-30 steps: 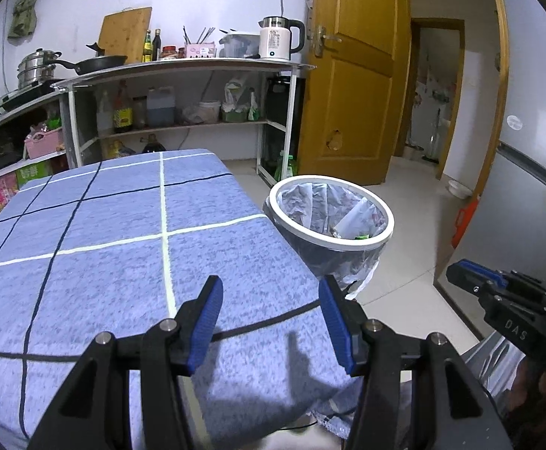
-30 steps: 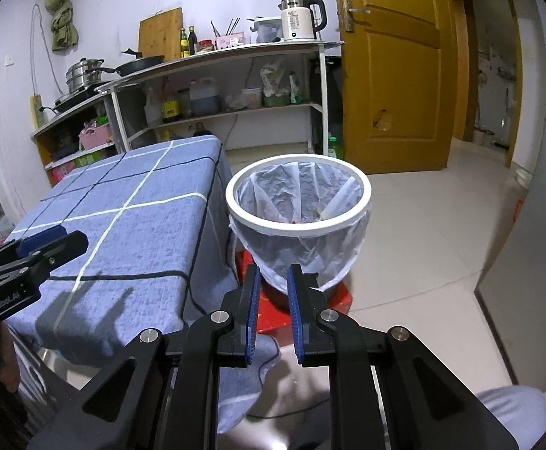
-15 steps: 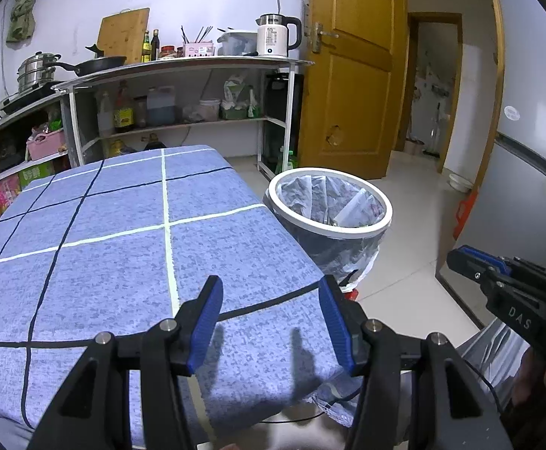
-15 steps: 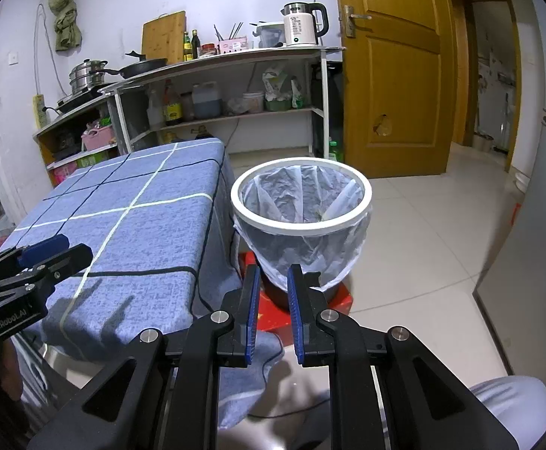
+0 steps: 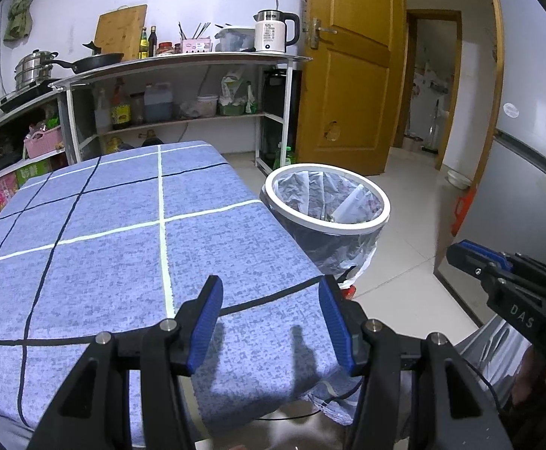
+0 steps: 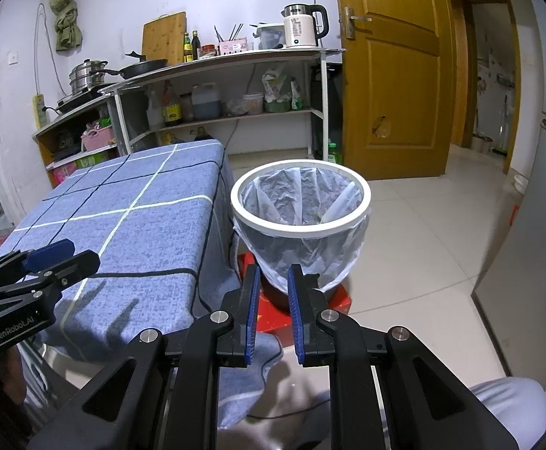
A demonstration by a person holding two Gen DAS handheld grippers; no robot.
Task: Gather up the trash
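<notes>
A round bin (image 5: 348,231) with a white rim and a clear liner stands on the floor just right of the table with the blue checked cloth (image 5: 122,225). In the right wrist view the bin (image 6: 300,231) is straight ahead, with a small scrap (image 6: 321,219) low inside it. My left gripper (image 5: 269,285) hovers open and empty over the table's near right corner. Beyond the table's corner, short of the bin, my right gripper (image 6: 273,270) has only a narrow gap between its blue pads and nothing between them. I see no loose trash on the cloth.
A red stand (image 6: 333,300) sits under the bin. Metal shelves (image 5: 182,63) with pots, bottles and a kettle line the far wall. A wooden door (image 5: 348,75) stands behind the bin, and a grey fridge (image 6: 535,225) at the right. A black cable (image 6: 197,285) hangs over the cloth's edge.
The left gripper's view has shifted slightly, so the bin sits a little higher in it and less of its inside shows. The right gripper has kept still. Neither gripper's gap has changed.
</notes>
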